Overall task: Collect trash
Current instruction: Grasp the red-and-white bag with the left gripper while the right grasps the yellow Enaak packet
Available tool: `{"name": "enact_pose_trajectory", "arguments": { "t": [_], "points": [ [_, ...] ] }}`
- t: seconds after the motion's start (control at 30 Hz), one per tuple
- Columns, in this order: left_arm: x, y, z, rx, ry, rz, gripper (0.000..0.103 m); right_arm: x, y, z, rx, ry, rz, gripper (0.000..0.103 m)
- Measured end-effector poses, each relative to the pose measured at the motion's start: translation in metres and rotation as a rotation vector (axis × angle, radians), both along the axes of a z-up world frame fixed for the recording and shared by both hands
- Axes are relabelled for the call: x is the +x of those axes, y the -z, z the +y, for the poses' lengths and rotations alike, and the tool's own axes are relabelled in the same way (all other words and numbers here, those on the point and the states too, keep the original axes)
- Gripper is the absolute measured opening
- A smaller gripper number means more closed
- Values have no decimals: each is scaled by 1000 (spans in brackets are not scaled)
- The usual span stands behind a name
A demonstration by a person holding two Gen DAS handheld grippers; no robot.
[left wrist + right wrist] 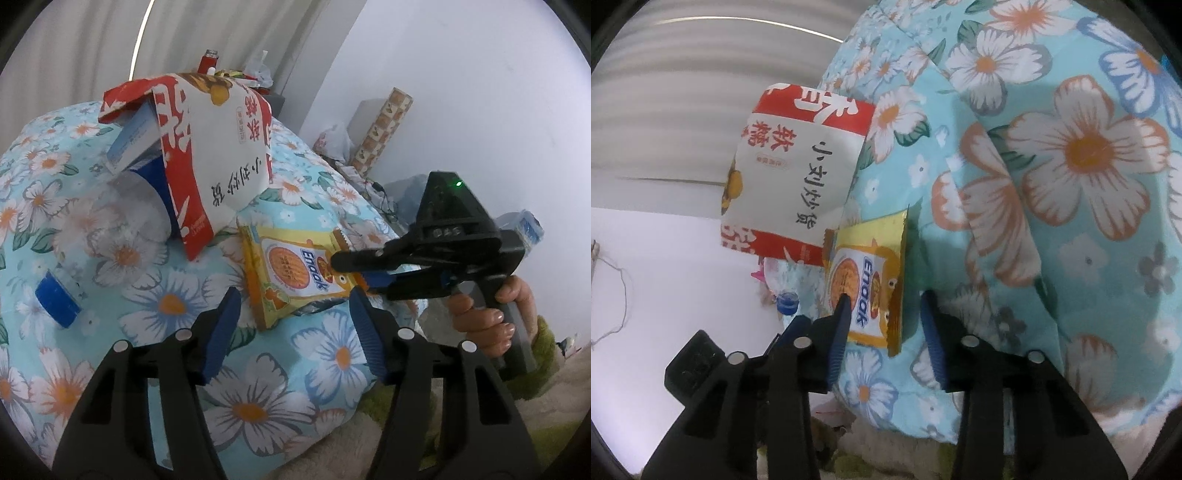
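Reaching in from the right, the right gripper (pixel 345 267) is straddling the yellow wrapper (pixel 295 273) lying on the floral quilt (pixel 166 295), just below the red-and-white bag (pixel 218 147). Its jaws are partly open, one pad touching the wrapper's face, the other still apart, nothing gripped. The wrapper's long axis is running along its fingers. The left gripper (pixel 291 325) is hovering near, half open, empty. The wrapper's underside is hidden.
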State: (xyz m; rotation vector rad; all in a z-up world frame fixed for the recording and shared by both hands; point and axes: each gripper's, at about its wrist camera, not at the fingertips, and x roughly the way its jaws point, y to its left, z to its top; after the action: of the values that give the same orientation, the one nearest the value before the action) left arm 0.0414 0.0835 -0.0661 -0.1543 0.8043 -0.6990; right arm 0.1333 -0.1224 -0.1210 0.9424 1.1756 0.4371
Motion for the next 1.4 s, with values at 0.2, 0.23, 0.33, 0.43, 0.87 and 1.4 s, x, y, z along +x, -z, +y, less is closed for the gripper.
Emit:
{"name": "enact_pose_trajectory", "arguments": {
  "t": [0.2, 0.23, 0.33, 0.43, 0.87, 1.4],
  "points": [
    [1, -23, 11, -30, -50, -65, 55, 2, 10, -3, 45, 19, 6, 7],
    [2, -30, 14, -38, -66, -82, 55, 2, 10, -4, 52, 23, -1, 7],
    [9, -46, 25, -60, -124, -125, 55, -1, 9, -9, 59, 35, -13, 7],
    [23, -58, 40, -93, -194, -140, 55, -3, 11, -13, 66, 43, -9, 7],
    [79, -54, 51, -182, -276, -41, 49, -9, 12, -20, 78, 47, -3, 7],
    [84, -63, 34, -244, -206, -124, 0, -17, 8, -34, 102, 58, -52, 6]
  ]
}}
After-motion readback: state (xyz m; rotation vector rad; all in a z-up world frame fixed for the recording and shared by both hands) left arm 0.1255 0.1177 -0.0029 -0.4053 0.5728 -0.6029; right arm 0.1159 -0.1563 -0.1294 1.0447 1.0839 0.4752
